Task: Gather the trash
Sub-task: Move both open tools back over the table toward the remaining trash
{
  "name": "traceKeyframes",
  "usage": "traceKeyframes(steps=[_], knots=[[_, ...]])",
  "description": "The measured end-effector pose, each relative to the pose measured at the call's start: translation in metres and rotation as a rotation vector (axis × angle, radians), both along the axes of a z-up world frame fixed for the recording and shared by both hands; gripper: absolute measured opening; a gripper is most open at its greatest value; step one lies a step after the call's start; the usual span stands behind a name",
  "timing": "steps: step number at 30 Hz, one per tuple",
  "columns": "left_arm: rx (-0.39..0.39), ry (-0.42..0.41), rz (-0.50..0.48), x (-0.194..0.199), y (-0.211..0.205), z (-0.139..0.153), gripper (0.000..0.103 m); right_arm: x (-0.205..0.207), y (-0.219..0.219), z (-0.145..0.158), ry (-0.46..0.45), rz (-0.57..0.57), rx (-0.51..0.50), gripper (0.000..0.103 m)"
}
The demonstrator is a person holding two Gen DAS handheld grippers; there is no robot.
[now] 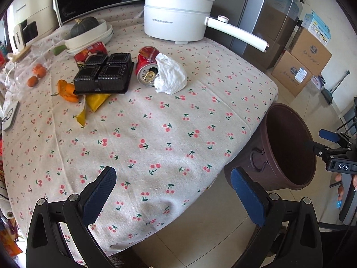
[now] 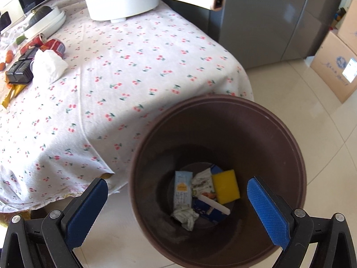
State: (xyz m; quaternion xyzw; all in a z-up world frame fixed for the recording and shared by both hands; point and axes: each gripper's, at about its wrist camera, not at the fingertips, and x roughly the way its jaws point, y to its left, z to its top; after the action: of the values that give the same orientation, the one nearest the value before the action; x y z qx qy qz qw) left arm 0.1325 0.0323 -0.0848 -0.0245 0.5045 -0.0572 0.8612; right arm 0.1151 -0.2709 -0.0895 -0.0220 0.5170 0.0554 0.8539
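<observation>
Am holding R gripper (image 2: pixel 177 212) spread wide, empty, over brown bin (image 2: pixel 296 134); wrappers, yellow sponge (image 2: pixel 225 186) lying at btm. L gripper (image 1: pixel 174 197) also gaping, nothing btwn pads, hovering over table edge; crushed can (image 1: pixel 146 65), tissue (image 1: pixel 170 76), black tray (image 1: pixel 103 73) sitting well ahead.

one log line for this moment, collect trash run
right tool: open over brown bin | left tool: open, empty | table: can, tissue

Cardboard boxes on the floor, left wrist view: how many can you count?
3. Two large brown cardboard boxes are stacked beside the refrigerator, the lower box under the upper box. A smaller blue-and-white box sits on top. Others may be hidden behind them.
</observation>
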Motion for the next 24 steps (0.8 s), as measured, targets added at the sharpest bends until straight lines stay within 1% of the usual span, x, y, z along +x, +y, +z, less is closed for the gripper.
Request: traceKeyframes(steps=[6,13,16,24], knots=[[-0.010,0.003,0.056,-0.003,0.028,0.000,0.103,0.009,0.027,0.004,-0.011,0.022,0.020,0.103],[-0.066,0.018,0.134,-0.005,0.063,-0.003,0.103,0.021,0.062,0.007,-0.014,0.046,0.056,0.103],[-0.078,0.022,0.167,-0.007,0.078,-0.004,0.103,0.028,0.077,0.007,-0.013,0.053,0.080,0.103],[-0.064,0.031,0.232,-0.006,0.117,-0.010,0.103,0.048,0.117,0.002,-0.010,0.060,0.132,0.103]])
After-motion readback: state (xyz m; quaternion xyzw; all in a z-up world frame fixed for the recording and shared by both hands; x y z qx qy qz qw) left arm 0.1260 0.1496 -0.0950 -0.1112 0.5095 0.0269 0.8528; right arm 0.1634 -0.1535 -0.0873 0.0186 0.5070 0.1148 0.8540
